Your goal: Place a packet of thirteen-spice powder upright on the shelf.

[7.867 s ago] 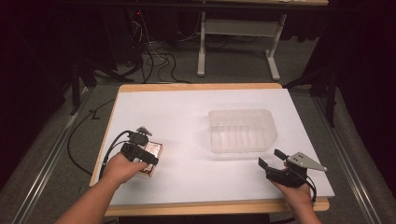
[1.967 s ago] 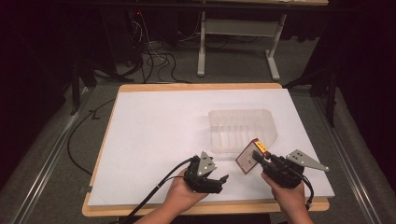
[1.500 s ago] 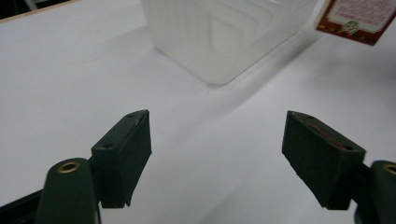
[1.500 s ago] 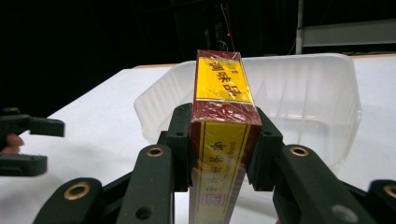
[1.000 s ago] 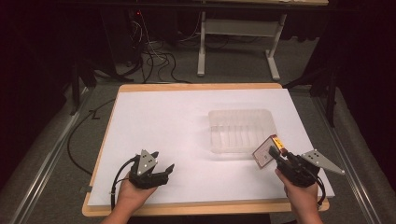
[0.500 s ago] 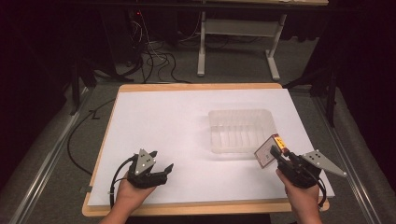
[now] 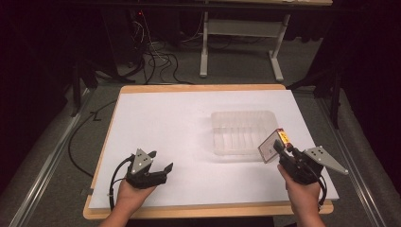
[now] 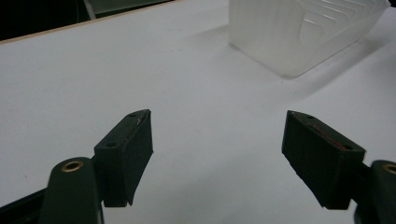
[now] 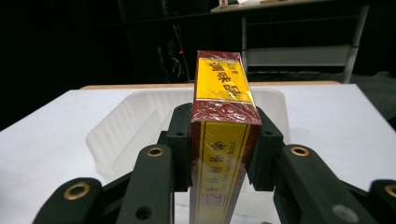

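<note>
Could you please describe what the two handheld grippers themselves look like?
Both the left gripper and right gripper are black, each with two blocky jaws, brass-coloured rivets at the joints, a grey three-cornered plate on top and a black cable trailing behind. No sleeves are visible on the forearms.

Two grippers are showing: one [image 7: 158,170] at near left, one [image 7: 283,152] at near right. One clear tray [image 7: 243,132] is sitting right of centre. One red-and-yellow box [image 9: 224,140] is showing.
</note>
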{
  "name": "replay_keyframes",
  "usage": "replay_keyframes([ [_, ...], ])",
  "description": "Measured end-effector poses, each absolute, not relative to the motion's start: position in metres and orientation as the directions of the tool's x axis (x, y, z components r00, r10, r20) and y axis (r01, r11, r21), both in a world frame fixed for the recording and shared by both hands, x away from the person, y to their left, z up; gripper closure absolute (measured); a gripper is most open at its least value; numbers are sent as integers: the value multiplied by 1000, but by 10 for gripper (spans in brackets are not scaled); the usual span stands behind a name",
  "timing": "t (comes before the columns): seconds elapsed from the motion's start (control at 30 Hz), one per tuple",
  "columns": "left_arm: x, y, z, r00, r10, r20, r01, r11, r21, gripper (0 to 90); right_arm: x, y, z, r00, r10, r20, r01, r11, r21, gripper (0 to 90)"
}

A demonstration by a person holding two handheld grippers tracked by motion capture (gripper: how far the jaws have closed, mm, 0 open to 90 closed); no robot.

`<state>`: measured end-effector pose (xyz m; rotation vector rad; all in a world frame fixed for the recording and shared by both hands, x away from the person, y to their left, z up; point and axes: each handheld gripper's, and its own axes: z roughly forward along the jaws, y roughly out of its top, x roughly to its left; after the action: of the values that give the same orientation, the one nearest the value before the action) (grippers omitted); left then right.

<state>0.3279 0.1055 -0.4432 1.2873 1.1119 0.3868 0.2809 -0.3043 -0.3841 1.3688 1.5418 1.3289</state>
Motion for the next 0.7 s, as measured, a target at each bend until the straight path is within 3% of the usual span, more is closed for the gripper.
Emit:
replay_keyframes([
  [0.7, 325, 106, -438, 479, 749, -457, 332, 328, 885, 258, 326, -282, -359, -168, 983, 76, 267, -29, 963, 681],
])
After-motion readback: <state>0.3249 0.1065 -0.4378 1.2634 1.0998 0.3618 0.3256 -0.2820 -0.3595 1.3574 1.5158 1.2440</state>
